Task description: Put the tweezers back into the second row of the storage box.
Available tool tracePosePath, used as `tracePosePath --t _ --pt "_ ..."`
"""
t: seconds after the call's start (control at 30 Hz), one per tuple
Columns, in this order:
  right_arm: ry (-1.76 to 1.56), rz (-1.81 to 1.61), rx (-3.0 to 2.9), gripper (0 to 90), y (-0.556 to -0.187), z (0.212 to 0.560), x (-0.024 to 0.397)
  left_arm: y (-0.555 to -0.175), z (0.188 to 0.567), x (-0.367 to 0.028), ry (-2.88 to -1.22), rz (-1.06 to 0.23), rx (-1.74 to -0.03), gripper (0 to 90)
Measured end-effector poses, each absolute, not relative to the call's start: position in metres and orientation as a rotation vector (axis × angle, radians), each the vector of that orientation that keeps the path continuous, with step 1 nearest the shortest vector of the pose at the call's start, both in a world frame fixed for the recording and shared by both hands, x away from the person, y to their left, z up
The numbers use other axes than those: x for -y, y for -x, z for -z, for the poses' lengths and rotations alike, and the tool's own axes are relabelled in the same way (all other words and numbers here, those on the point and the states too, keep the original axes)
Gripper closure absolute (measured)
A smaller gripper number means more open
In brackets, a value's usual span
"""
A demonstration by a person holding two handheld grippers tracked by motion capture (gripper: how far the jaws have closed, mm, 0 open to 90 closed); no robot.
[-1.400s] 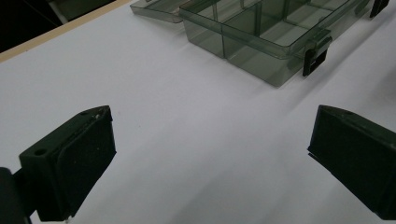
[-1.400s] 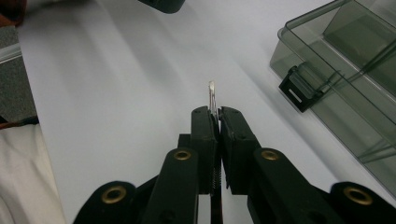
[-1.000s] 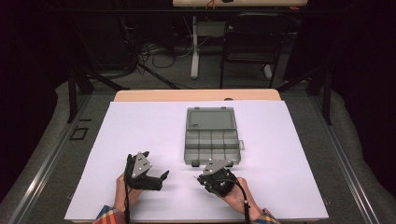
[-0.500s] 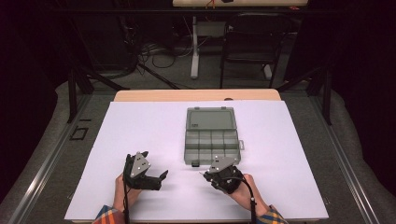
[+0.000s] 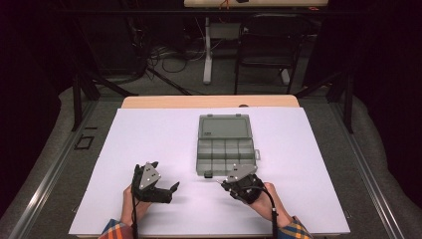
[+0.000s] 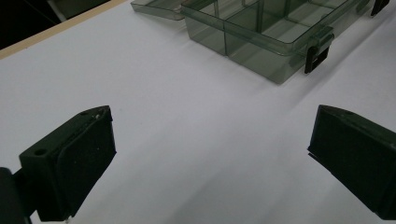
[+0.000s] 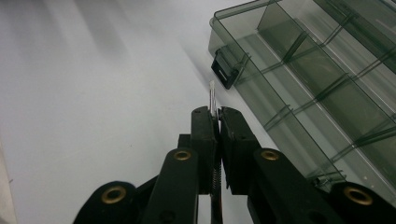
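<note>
On the white table cover, near the person's edge, the right gripper has its jaws pressed together on a thin clear pin, its lower part hidden between the pads. It sits just beside the front corner latch of the open compartment box (lid folded back). The left gripper rests well apart, jaws wide with nothing between. A mark on the lid is too small to read.

My right gripper with the thin pin is now a little more to the right, closer to the box's front edge.
</note>
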State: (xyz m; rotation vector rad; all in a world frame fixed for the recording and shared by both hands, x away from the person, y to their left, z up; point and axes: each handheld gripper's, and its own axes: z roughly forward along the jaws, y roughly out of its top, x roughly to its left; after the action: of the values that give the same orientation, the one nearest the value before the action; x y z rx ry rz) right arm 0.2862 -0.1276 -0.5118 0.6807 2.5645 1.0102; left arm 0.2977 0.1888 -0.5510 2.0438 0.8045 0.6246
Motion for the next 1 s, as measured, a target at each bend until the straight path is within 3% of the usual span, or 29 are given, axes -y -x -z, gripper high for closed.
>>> tracePosePath --t 1.0 --pt "-0.668 -0.987 -2.529 84.5 -0.302 0.499 0.149 -0.298 0.551 -0.188 -2.044 -0.613 -0.795 0.1"
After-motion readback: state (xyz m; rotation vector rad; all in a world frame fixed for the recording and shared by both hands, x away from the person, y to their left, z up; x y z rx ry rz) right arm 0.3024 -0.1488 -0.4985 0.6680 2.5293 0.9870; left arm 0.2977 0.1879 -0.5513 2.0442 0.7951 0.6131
